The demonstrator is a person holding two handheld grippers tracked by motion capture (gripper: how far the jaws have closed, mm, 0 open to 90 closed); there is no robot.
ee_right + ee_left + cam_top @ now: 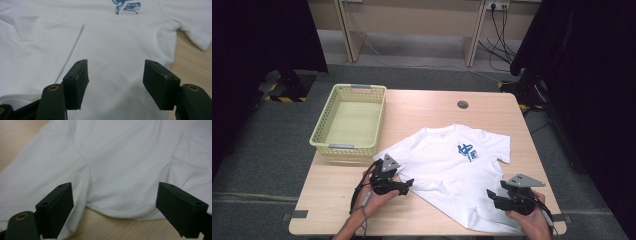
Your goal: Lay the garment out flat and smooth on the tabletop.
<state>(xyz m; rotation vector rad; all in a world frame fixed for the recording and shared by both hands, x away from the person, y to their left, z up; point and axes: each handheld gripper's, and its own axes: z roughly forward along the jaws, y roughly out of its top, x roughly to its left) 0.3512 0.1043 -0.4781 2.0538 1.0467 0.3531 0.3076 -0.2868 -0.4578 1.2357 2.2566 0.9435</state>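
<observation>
Nearest the high camera, both hands rest at the table's near edge. The left gripper [408,184] sits at about 7 o'clock of the T-shirt [447,165], jaws spread with nothing between them, just off the shirt's side edge below the sleeve. In the left gripper view the cloth [120,170] lies ahead of the parted jaws, sleeve seam and underarm fold visible. The right gripper [490,195] stands at about 5 o'clock, over the hem, jaws likewise parted and empty; in the right gripper view the shirt [110,42] shows a crease and the blue print [126,5] at 12 o'clock.

The T-shirt lies flat, front up, skewed on the table [337,200]. A basket [349,120] stands at 10 o'clock, apart from it.

Judgement: the cloth is light, soft and limp; it will sag and bunch. Best hold is a pinch at a hemmed edge or seam.
</observation>
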